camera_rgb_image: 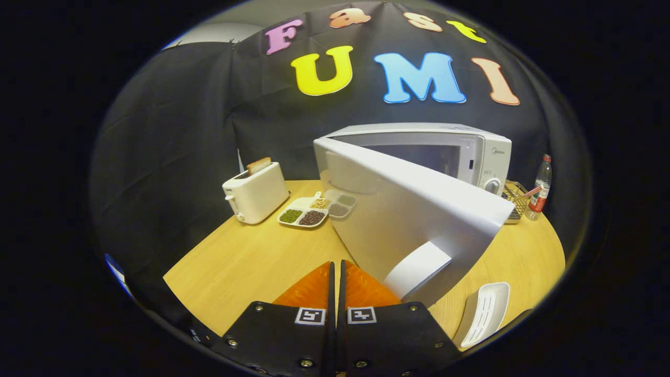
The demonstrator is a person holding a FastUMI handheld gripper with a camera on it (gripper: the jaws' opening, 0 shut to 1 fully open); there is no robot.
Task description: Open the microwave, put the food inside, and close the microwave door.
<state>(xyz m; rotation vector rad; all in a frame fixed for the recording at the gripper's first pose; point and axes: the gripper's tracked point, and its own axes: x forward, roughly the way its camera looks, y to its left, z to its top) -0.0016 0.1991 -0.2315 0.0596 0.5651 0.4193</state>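
A white microwave (471, 152) stands on the round wooden table (251, 262), its dark cavity showing. Its white door (398, 209) is swung wide toward me, and the door's handle (419, 268) sits just right of my fingertips. My gripper (336, 264) is shut with nothing between its fingers, close to the door's outer face near its lower edge. A white divided tray of beans and grains (309, 211) lies beyond the fingers, left of the door and partly hidden by it.
A white toaster (255, 195) with a slice of bread in it stands left of the tray. A wire basket (515, 201) and a plastic bottle (540, 193) stand right of the microwave. A white slotted dish (484, 313) lies near the table's front edge.
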